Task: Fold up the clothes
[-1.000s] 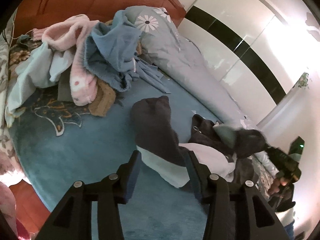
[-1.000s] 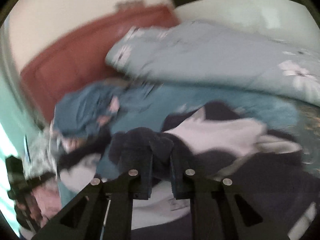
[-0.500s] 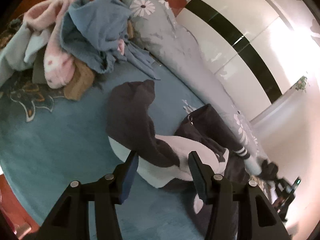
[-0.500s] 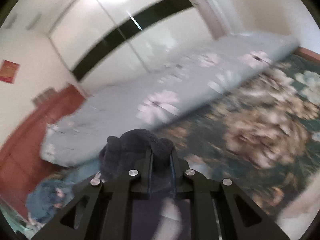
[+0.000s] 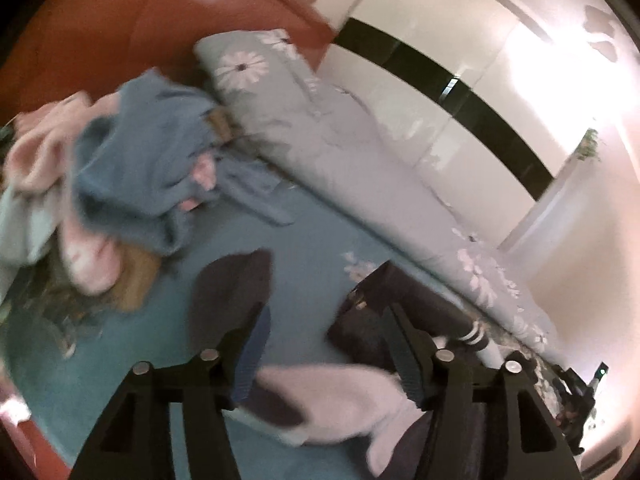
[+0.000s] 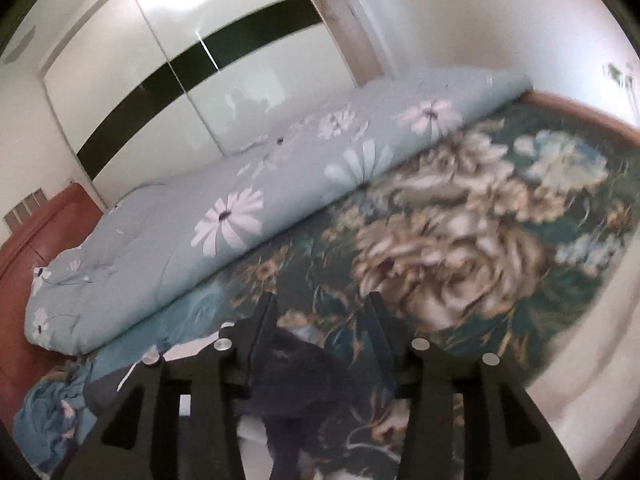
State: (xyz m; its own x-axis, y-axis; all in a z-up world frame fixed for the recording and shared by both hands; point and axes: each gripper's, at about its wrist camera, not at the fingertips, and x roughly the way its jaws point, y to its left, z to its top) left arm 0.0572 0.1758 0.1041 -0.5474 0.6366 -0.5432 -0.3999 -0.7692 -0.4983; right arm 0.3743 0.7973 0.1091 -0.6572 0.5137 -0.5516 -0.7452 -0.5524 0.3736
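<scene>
The hoodie [image 5: 336, 384], dark with a white panel, lies spread but rumpled on the blue bed cover [image 5: 132, 364], in the half of the bed nearer the camera. One dark sleeve [image 5: 230, 292] runs away from the left gripper [image 5: 328, 344] toward the headboard [image 5: 120, 20]. The other sleeve, ending in a striped cuff [image 5: 474, 332], reaches off to the right toward the bed's foot. In the right wrist view a dark part of the garment [image 6: 304, 368] lies just under and between that tool's fingers, on the flowered sheet [image 6: 440, 240].

The left gripper hovers above the white panel with its jaws wide apart, holding nothing. The right gripper [image 6: 320, 332] also stands with its jaws apart; the dark cloth lies below them and does not look pinched.

The hoodie's long axis seems to run roughly along the bed's length, so each tool sits over its own end: the left nearest the body and the near sleeve, the right nearest the far sleeve. The garment is not yet a flat folded stack; whether it is being laid out or partly folded I cannot tell.

Beyond it, a heap of clothes [image 5: 132, 168] lies at the headboard end, and a rolled quilt [image 5: 360, 152] lies along the far edge.
</scene>
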